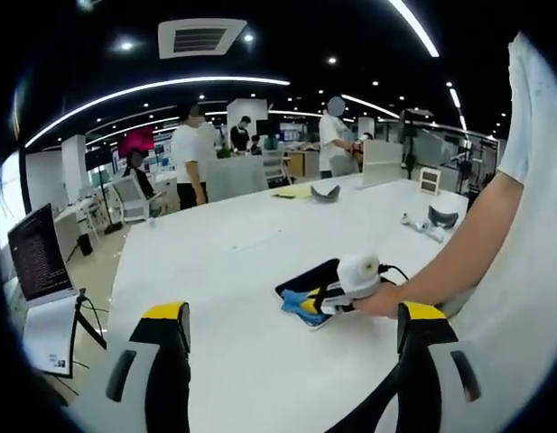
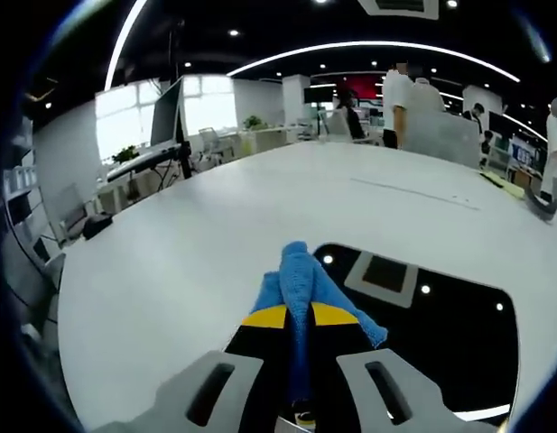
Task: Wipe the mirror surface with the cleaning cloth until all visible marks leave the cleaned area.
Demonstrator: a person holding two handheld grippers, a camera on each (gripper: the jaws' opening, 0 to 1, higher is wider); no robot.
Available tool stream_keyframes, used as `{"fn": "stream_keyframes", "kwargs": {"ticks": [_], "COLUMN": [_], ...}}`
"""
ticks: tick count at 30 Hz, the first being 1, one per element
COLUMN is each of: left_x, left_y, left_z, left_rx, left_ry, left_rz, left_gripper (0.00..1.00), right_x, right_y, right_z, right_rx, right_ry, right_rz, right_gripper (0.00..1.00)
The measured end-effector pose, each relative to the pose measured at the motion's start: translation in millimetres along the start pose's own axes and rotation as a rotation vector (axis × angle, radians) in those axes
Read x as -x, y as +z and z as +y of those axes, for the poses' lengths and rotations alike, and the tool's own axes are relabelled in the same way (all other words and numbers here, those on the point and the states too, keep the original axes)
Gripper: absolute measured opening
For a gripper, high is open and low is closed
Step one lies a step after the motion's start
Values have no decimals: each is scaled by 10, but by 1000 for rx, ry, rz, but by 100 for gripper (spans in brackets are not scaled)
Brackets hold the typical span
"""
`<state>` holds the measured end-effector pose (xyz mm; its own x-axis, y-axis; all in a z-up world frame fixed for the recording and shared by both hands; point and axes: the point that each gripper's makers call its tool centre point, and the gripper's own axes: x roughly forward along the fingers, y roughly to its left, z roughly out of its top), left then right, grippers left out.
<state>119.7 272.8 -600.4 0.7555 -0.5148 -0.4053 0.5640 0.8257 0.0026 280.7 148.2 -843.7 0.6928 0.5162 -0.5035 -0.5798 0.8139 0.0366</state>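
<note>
Two jaws of right hand-held gripper (image 2: 299, 316) pinched tight on soft, crumpled blue cleaning cloth (image 2: 301, 275), pressed on glossy black rectangular mirror (image 2: 440, 334) lying flat on matte white worktop (image 2: 170, 262). Left hand-held gripper (image 1: 296, 320) gaping wide, holding nothing.

Wide bare table (image 1: 233, 262) lies left of and beyond the mirror (image 2: 440, 334), an open approach for a gripper. On the mirror's near corner the blue cleaning cloth (image 2: 301, 275) and right gripper (image 1: 350, 281) block passage. Headsets (image 1: 427, 224) sit well apart, far across.
</note>
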Motion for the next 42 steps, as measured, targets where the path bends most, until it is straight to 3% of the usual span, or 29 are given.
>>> {"fn": "stream_keyframes", "kwargs": {"ticks": [22,42], "left_x": [-355,-646], "left_y": [104,95], "left_z": [25,-48], "left_rx": [-2,-30], "left_ry": [-64,-140], "left_rz": [-23,-3], "left_gripper": [96,96], "right_x": [7,63], "right_y": [-19,-47], "right_z": [78,103], "right_rx": [83,127], "right_ry": [110,177], "right_rz": [33,53], "right_gripper": [3,3]}}
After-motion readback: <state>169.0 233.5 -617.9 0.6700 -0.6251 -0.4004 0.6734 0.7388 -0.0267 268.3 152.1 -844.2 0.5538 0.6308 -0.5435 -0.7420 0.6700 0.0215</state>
